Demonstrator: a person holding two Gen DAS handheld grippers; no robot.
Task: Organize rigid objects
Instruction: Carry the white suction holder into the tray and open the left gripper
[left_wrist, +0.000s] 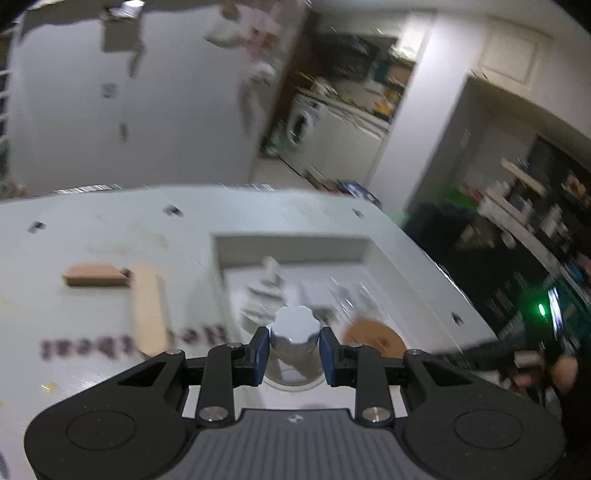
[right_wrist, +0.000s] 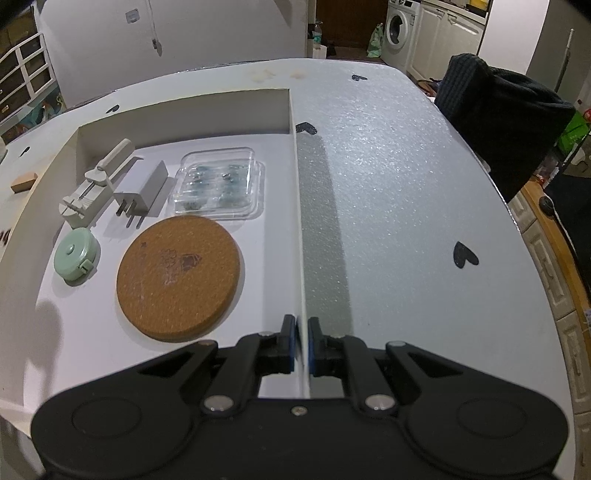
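My left gripper (left_wrist: 294, 350) is shut on a small grey jar (left_wrist: 295, 354) with a white scalloped lid, held above the near edge of the white tray (left_wrist: 291, 247); this view is blurred. My right gripper (right_wrist: 301, 345) is shut on the tray's thin right wall (right_wrist: 300, 221). Inside the tray lie a round cork coaster (right_wrist: 179, 277), a green tape measure (right_wrist: 76, 260), a white plug adapter (right_wrist: 142, 192), a clear plastic case (right_wrist: 219, 184) and a grey hand tool (right_wrist: 98, 181).
Two wooden blocks (left_wrist: 96, 275) (left_wrist: 149, 314) lie on the white table (right_wrist: 388, 184) left of the tray. A black cloth (right_wrist: 498, 122) hangs at the table's far right edge. A hand (left_wrist: 561, 369) shows at the right of the left wrist view.
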